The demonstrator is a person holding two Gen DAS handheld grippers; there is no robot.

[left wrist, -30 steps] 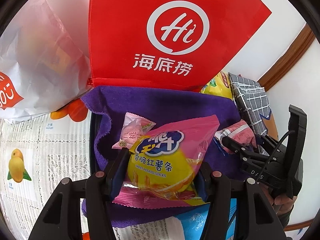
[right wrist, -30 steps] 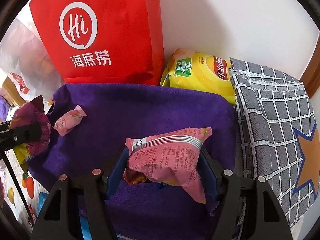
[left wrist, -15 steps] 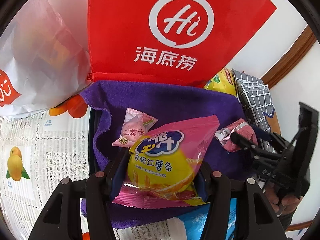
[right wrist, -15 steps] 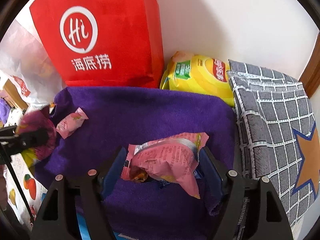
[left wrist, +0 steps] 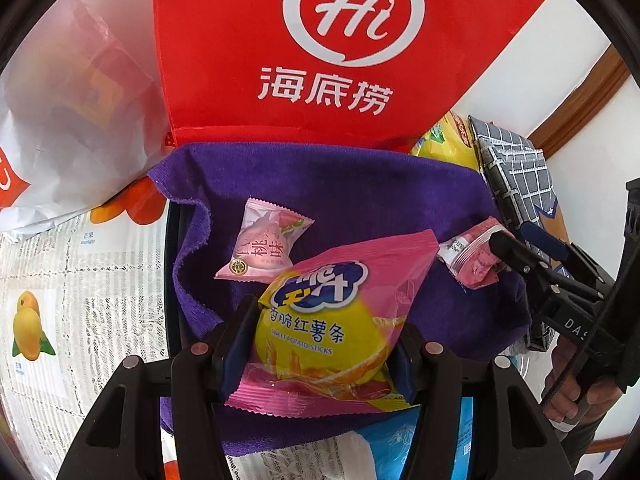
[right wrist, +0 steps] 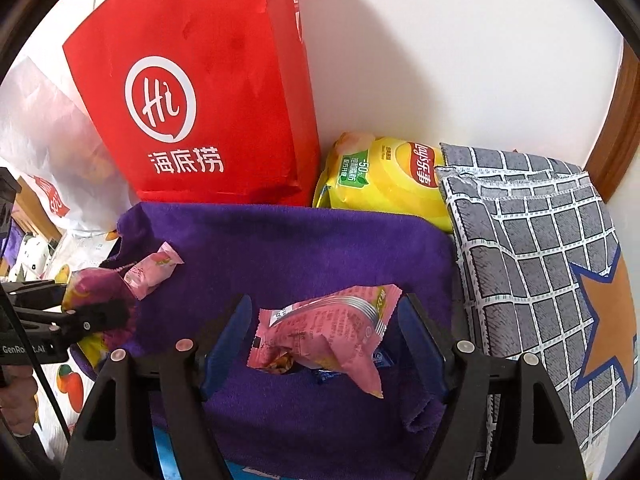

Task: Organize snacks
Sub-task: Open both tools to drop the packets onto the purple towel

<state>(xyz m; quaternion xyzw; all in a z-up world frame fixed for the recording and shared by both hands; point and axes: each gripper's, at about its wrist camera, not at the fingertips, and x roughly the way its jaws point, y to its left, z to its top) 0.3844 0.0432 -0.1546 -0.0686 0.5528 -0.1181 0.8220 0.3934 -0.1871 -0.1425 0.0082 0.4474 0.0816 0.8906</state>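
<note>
Left view: my left claw (left wrist: 320, 344) pinching sweet potato sticks bag (left wrist: 328, 320) above purple towel (left wrist: 360, 200); peach candy (left wrist: 266, 248) just beyond. Right view only: my right claw (right wrist: 324, 344) spread, pads clear of pink packet (right wrist: 324, 336) lying on towel; yellow chip bag (right wrist: 384, 180), checked cloth (right wrist: 536, 248) behind.
</note>
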